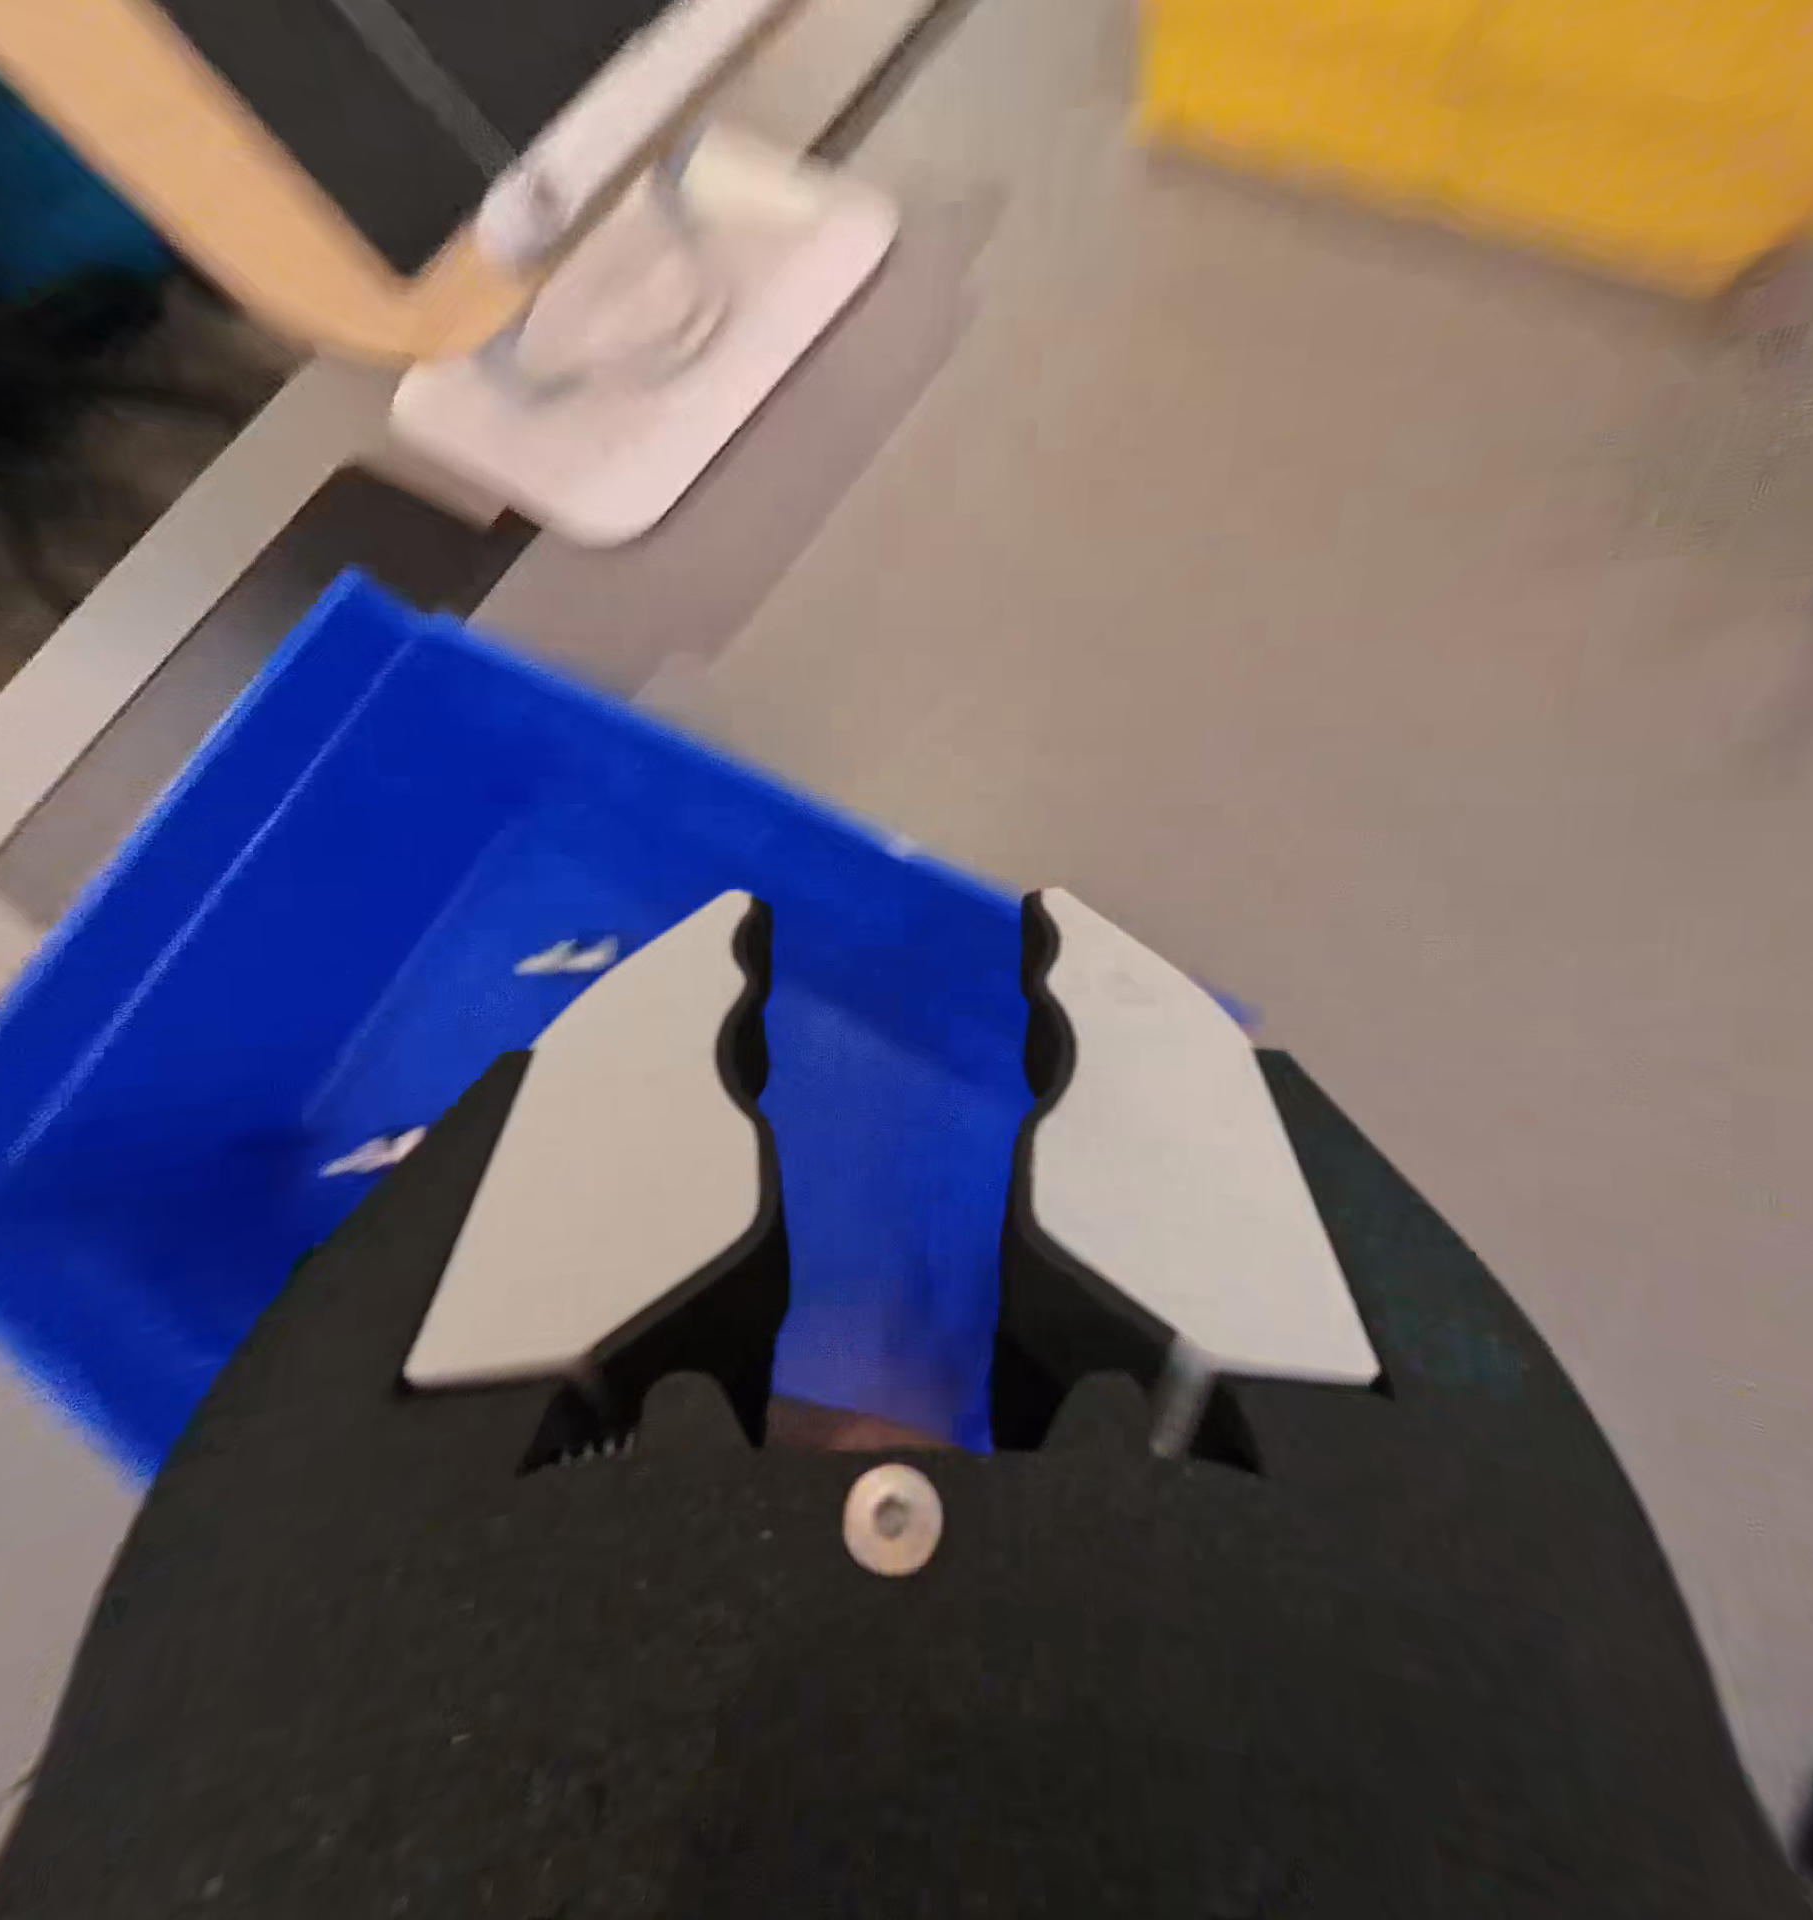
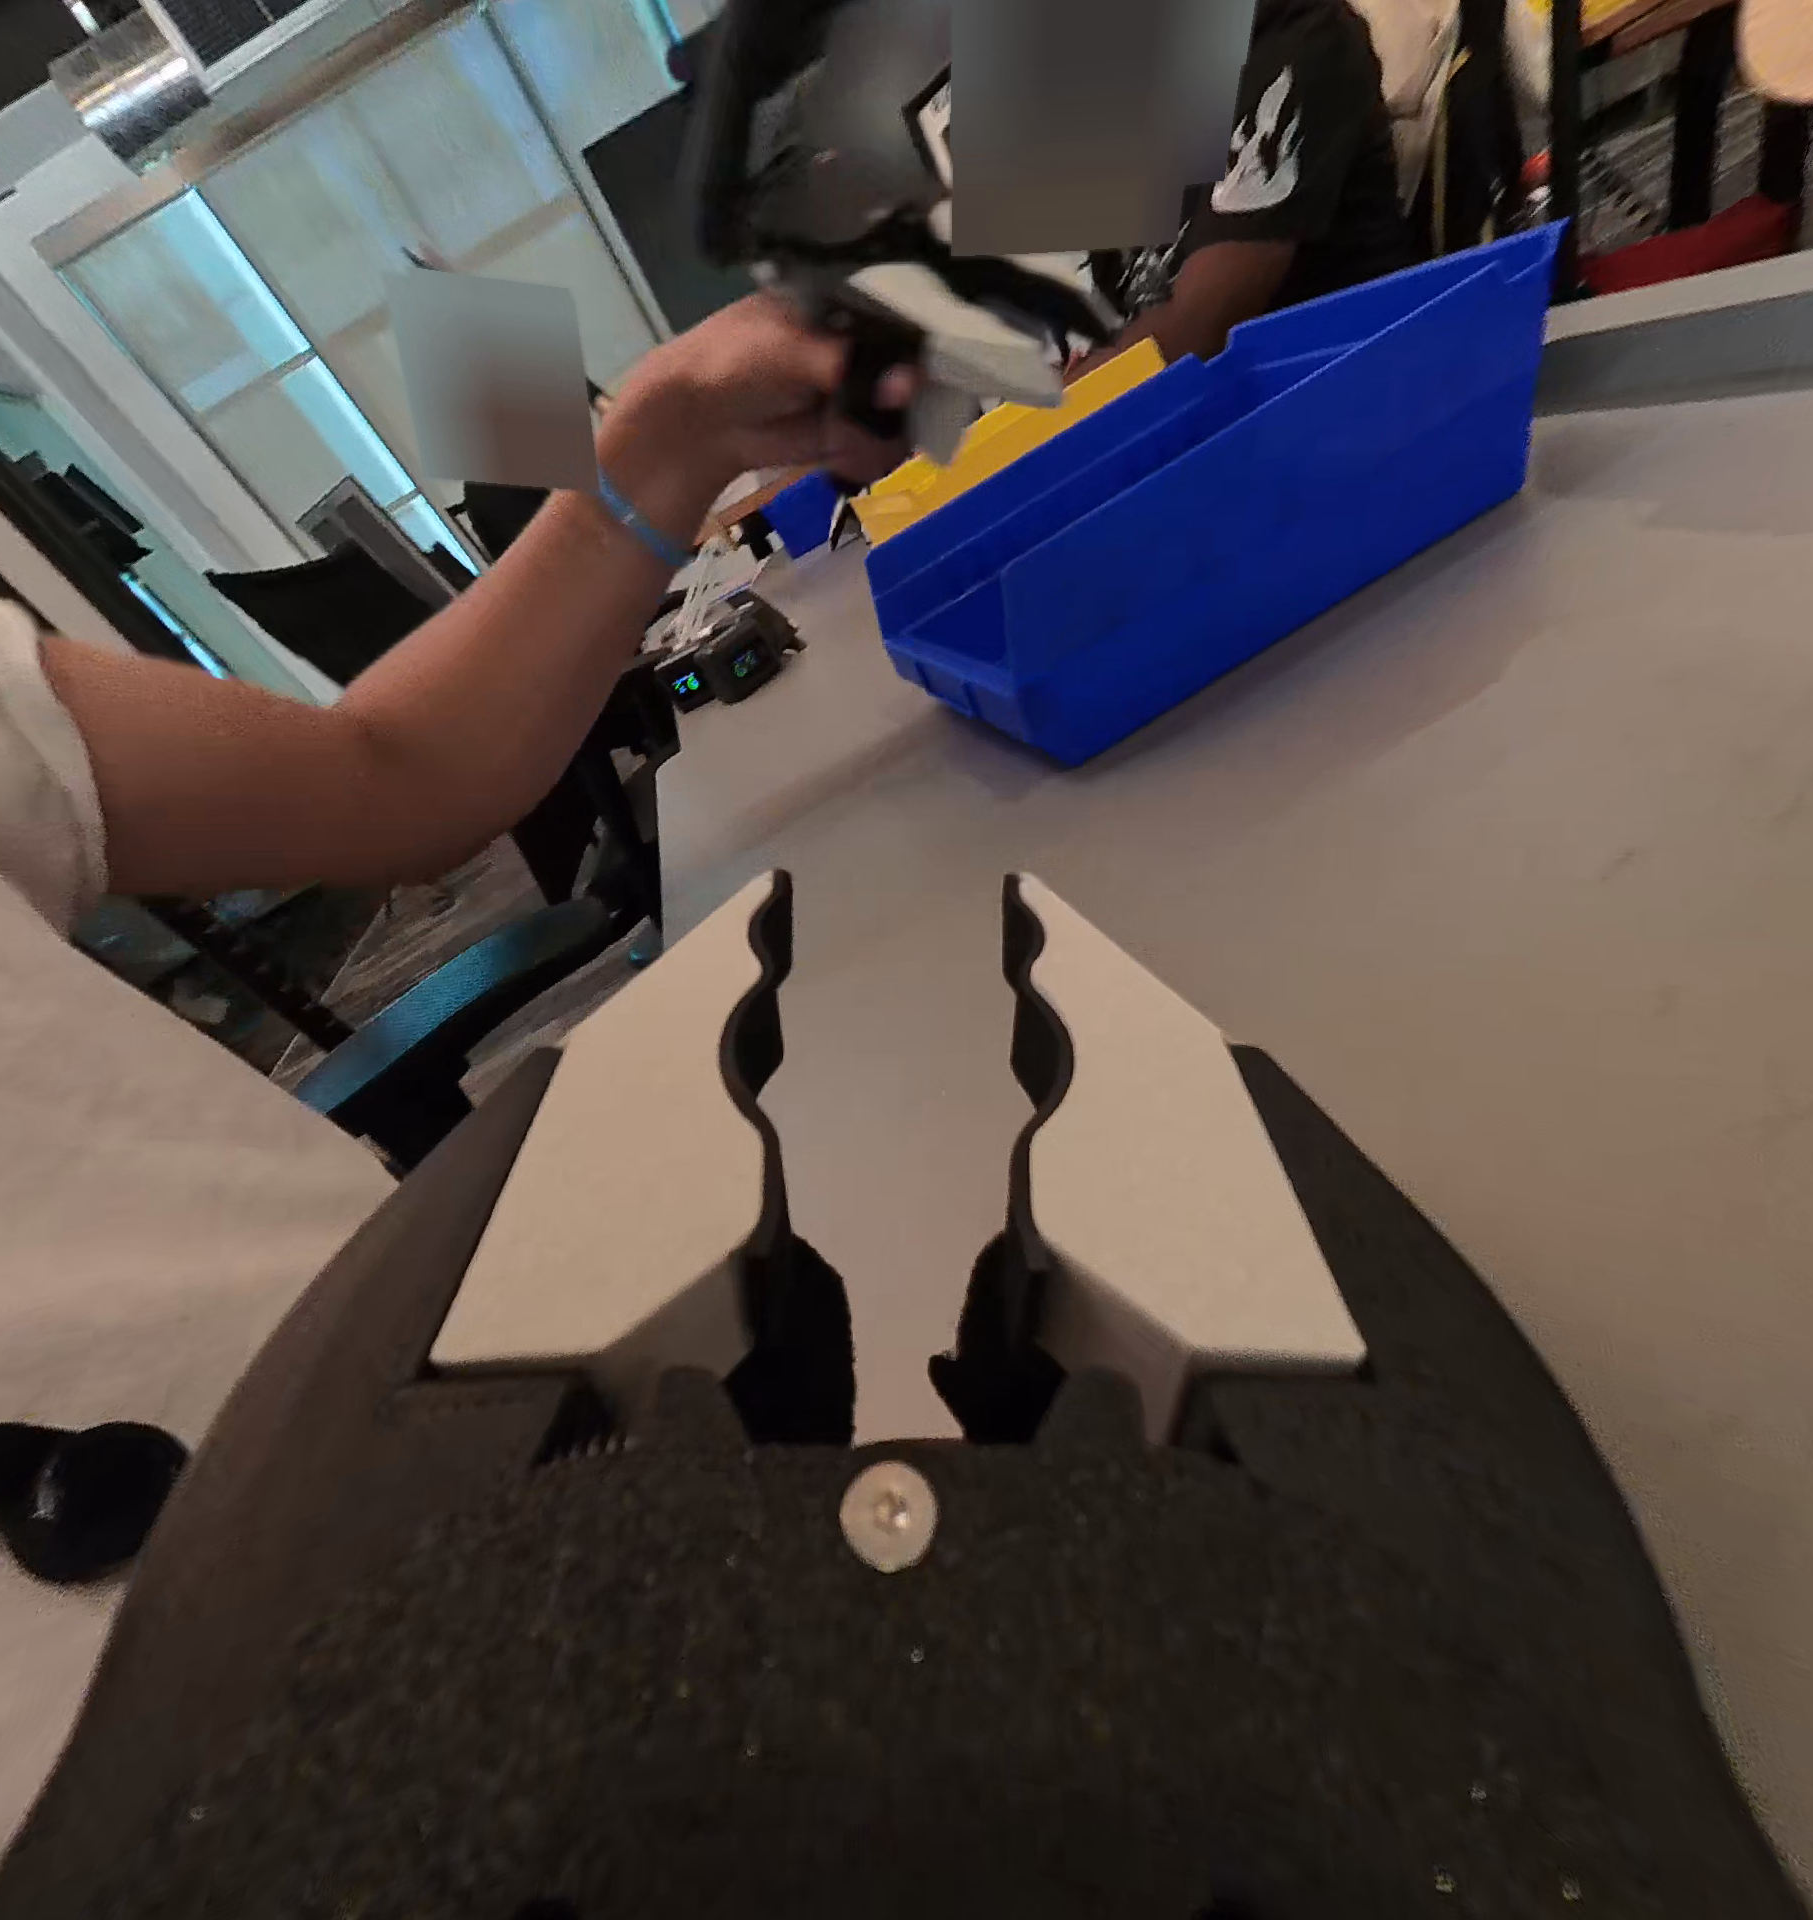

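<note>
My left gripper (image 1: 889, 914) is open and empty, held above a blue plastic bin (image 1: 382, 935) on the grey table (image 1: 1349, 675). A few small silver parts (image 1: 567, 956) lie on the bin's floor. The view is blurred by motion. My right gripper (image 2: 894, 894) is open and empty, low over bare grey table (image 2: 1401, 883). The blue bin (image 2: 1193, 582) stands ahead of it, and a yellow bin (image 2: 995, 436) lies behind that. The left gripper (image 2: 969, 358) shows there too, held in a hand above the bins.
A yellow bin (image 1: 1504, 125) sits at the table's far right in the left wrist view. A silver stand base (image 1: 653, 343) stands near the table's edge. Small black devices (image 2: 720, 665) lie by the table's left edge. People (image 2: 1286, 145) stand behind the table. The left gripper's tips are roughly 30 cm from the right gripper's.
</note>
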`<state>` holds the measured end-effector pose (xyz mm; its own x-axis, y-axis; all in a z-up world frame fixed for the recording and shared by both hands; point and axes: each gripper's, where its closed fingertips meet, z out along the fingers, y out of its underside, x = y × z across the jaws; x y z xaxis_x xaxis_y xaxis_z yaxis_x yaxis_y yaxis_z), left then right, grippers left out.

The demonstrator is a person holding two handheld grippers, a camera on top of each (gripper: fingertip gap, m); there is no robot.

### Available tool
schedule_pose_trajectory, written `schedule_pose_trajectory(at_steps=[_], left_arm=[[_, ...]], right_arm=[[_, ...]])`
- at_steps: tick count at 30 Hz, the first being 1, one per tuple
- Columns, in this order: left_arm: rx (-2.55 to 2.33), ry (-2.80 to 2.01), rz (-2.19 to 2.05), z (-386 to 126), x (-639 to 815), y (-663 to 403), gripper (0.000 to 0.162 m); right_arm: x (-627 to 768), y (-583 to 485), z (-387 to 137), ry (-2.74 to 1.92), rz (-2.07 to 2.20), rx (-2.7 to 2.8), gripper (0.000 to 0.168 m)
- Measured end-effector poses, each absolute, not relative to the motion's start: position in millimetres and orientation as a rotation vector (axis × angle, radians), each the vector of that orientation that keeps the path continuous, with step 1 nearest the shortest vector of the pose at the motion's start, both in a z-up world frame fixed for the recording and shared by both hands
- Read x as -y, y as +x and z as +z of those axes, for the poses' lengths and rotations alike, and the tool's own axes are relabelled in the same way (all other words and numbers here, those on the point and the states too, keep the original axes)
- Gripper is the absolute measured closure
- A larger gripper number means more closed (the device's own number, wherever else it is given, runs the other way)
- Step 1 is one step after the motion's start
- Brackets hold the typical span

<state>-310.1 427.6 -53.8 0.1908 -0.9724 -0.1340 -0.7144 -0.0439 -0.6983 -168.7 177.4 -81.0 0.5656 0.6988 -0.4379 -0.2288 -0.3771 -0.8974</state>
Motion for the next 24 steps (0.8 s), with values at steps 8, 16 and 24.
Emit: schedule_pose_trajectory(at_steps=[8, 16, 24], left_arm=[[-1.803, -2.127, -0.119, -158, -528, -311, 0.106], [-1.855, -2.178, -0.073, -185, -556, -311, 0.108], [-1.898, -2.008, -0.045, -169, -550, -317, 0.123]], right_arm=[[-167, -188, -88, -1.704, 1.076, 0.487, 0.128], [-169, -178, -86, -1.696, 1.109, 0.435, 0.128], [-172, -171, -81, -1.678, 1.159, 0.38, 0.128]])
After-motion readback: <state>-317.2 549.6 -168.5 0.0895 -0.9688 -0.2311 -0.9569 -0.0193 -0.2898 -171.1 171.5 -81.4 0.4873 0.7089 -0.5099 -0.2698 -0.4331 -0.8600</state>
